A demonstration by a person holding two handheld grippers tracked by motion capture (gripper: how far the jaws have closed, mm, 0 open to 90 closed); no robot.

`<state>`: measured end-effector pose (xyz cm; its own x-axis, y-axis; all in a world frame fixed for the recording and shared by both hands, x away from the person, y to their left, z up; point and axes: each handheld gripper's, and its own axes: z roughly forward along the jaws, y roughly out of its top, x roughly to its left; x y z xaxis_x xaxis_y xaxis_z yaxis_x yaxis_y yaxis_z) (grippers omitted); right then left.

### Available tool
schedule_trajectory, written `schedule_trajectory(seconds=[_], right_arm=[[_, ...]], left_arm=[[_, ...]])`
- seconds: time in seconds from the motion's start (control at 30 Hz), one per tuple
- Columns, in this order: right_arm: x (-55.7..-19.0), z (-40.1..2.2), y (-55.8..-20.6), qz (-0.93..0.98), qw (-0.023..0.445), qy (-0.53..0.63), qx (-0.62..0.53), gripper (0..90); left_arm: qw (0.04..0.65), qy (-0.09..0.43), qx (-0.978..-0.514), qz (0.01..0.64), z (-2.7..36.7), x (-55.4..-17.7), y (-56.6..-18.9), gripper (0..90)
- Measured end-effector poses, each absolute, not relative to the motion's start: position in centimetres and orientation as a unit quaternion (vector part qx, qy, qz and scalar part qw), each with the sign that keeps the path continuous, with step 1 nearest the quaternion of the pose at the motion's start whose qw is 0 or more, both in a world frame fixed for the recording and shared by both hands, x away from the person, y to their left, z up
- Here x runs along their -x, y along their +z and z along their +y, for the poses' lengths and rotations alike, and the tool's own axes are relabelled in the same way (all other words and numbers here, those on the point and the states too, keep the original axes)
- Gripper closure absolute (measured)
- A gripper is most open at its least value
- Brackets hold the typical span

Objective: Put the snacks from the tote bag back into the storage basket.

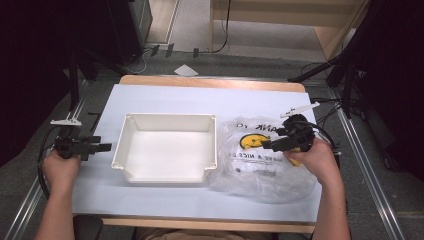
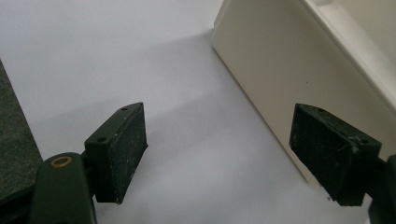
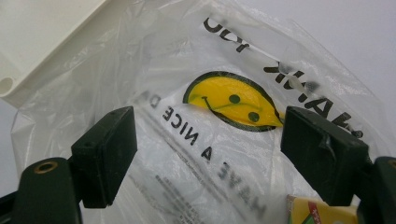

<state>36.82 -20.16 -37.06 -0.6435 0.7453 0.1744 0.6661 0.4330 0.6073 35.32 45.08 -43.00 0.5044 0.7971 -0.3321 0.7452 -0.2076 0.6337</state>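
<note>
Right tool [image 3: 205, 154] spread wide over plastic bag [image 3: 224, 116], beside tray [image 1: 167, 147]

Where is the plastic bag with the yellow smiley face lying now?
In the high view, the plastic bag lies on the table's right half, touching the right side of the white bin, with the right gripper hovering over it.

Your crinkled clear plastic bag [image 1: 260, 160] carries a yellow smiley face [image 3: 231, 100] outlined in black, with black lettering around it. Beside it you have a plain cream-white rectangular plastic tray [image 1: 167, 120] on a pale bluish-white table sheet [image 1: 150, 200]. A yellow printed carton corner [image 3: 317, 212] shows beneath black jaws.
</note>
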Motion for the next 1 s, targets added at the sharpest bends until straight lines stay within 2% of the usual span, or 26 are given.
schedule_trajectory(seconds=[0.23,0.7,1.0], right_arm=[[-36.3,-20.7,-36.3,0.845,0.055,0.332,-0.417,19.4],[-35.6,-23.9,-35.5,0.831,0.076,0.332,-0.440,28.3],[-35.3,-25.1,-35.3,0.826,0.094,0.308,-0.462,29.7]], left_arm=[[0.384,0.032,-0.779,0.496,44.9,-35.4,-43.0,20.0],[0.382,0.031,-0.780,0.494,44.9,-35.4,-43.0,20.1],[0.386,0.029,-0.778,0.495,44.9,-35.5,-43.1,20.1]])
